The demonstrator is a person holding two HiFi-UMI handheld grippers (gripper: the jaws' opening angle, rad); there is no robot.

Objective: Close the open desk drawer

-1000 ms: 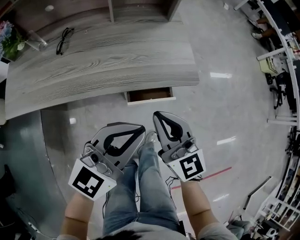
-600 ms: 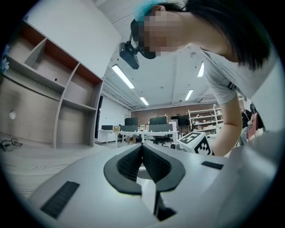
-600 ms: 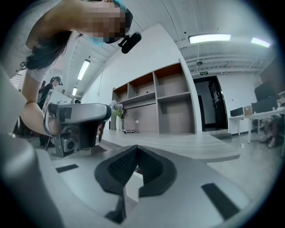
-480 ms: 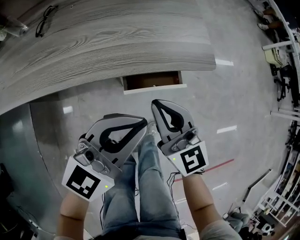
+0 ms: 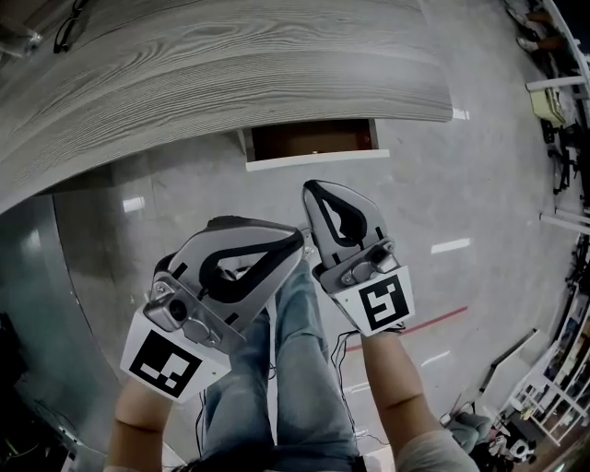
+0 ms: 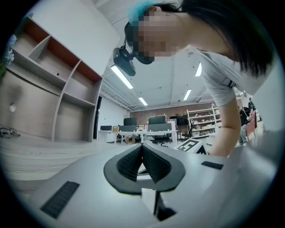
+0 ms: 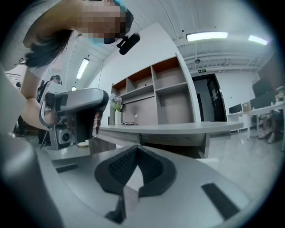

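Observation:
The grey wood-grain desk (image 5: 230,74) spans the top of the head view. Its drawer (image 5: 313,140) stands pulled out under the front edge, showing a brown inside and a white front panel (image 5: 318,159). My right gripper (image 5: 312,188) is shut and empty, its tip a short way in front of the drawer's panel and apart from it. Lower and to the left, my left gripper (image 5: 297,242) is also shut with nothing in it. The right gripper view shows the closed jaws (image 7: 136,149) pointing at the desk (image 7: 178,128). The left gripper (image 6: 142,147) looks past the desk into the room.
A pair of glasses (image 5: 69,28) lies on the desk at the far left. Shiny grey floor (image 5: 461,212) stretches to the right, with a red line (image 5: 433,327) on it. My legs in jeans (image 5: 295,369) are below the grippers. Shelving (image 7: 156,93) rises behind the desk.
The desk and drawer have come nearer and grown larger in the head view. Both grippers stayed shut and kept their pose, the right one now closer to the drawer front.

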